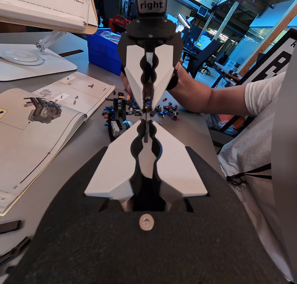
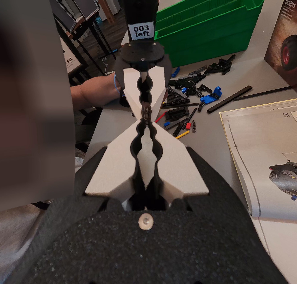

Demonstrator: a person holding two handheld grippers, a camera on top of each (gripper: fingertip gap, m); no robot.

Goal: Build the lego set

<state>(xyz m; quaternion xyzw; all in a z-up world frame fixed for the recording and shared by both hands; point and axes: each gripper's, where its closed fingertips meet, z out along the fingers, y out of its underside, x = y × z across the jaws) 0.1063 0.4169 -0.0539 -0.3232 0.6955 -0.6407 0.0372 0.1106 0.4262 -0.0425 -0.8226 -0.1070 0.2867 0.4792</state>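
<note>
Left wrist view shows the left gripper [image 1: 146, 128] fingers pinching a grey axle [image 1: 146, 131] above the desk [image 1: 184, 131], meeting the right gripper [image 1: 146, 109], closed on a small piece; align squarely, then push gently.

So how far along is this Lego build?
Partway, it seems. Done: a partly built dark chassis stands on the table beside the open instruction booklet. In hand: the left tongs pinch a grey axle, tip to tip with the right tongs, which grip a small dark piece. Left: many loose parts lie unused by the green bin.
</note>
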